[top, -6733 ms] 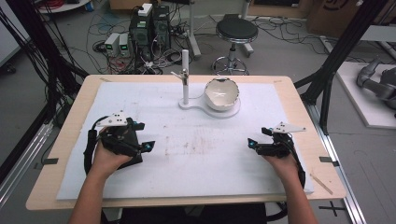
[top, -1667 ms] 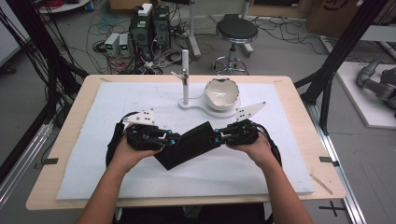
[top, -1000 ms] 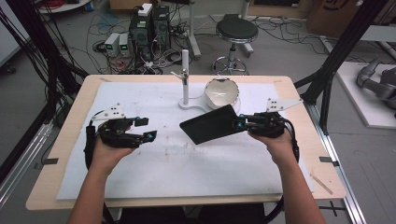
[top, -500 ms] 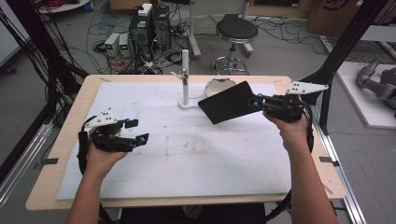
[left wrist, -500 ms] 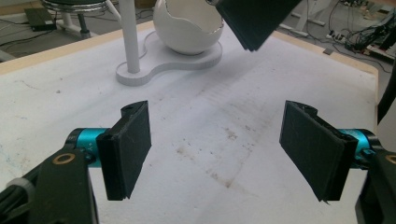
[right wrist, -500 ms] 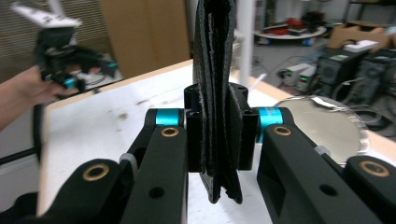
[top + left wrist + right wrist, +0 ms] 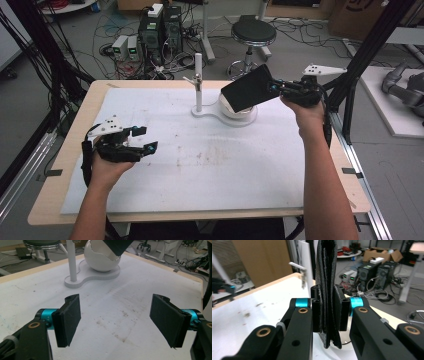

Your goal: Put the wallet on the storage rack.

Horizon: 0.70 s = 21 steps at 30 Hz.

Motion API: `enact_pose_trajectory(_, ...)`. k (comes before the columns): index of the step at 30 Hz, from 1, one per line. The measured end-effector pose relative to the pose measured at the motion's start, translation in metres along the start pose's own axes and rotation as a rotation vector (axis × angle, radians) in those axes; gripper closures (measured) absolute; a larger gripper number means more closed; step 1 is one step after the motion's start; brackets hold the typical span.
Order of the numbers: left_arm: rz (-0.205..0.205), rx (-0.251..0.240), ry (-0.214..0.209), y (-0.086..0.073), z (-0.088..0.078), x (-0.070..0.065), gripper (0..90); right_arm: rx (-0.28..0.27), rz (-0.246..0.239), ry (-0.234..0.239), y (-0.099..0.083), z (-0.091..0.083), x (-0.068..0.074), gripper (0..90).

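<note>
- The right tool (image 7: pixel 276 88) is pinching a flat black leather-like piece, probably a wallet (image 7: pixel 247 88), by one edge; in the right gripper view the wallet (image 7: pixel 326 290) stands edge-on between the two pads, squeezed tight
- The wallet is held in the air near the far edge of the counter (image 7: pixel 65 150), right of its middle, tilted and directly above the white cracked-egg bowl (image 7: pixel 235 107) on its white stand (image 7: pixel 200 80); whether it touches the bowl's rim I cannot tell
- In the left gripper view a corner of the wallet (image 7: pixel 117 246) overlaps the open top of the bowl (image 7: pixel 100 258), so the carry looks nearly done
- The left tool (image 7: pixel 142 139) is spread wide and holds nothing; it hovers near the counter's left edge, well apart from the stand
- Judged from this: the pick-up and lift are done; what seems left is lowering the wallet into or onto the bowl, then letting the pads part
</note>
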<state>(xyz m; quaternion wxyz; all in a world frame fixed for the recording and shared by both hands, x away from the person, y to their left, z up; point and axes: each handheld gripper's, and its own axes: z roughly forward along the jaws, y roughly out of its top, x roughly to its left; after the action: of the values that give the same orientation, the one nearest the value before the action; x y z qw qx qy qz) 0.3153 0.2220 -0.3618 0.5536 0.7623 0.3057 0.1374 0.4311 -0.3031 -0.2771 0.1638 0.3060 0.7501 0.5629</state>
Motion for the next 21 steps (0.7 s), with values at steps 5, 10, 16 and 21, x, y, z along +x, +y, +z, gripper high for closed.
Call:
enact_pose_trajectory(5, -0.002, 0.0, 0.003, -0.001, -0.001, 0.001, 24.9, 0.022, 0.045, -0.039, -0.007, 0.012, -0.012, 80.1)
enact_pose_trajectory(10, -0.004, 0.001, 0.003, -0.002, -0.001, 0.002, 24.9, 0.037, 0.068, -0.058, -0.013, 0.022, -0.019, 80.1)
enact_pose_trajectory(16, 0.001, 0.005, 0.001, -0.002, 0.0, 0.0, 24.9, 0.065, 0.114, -0.069, -0.027, 0.035, -0.027, 79.9)
enact_pose_trajectory(21, 0.005, 0.007, 0.001, -0.002, 0.0, 0.0, 24.9, 0.062, 0.127, -0.096, -0.031, 0.044, -0.03, 78.6)
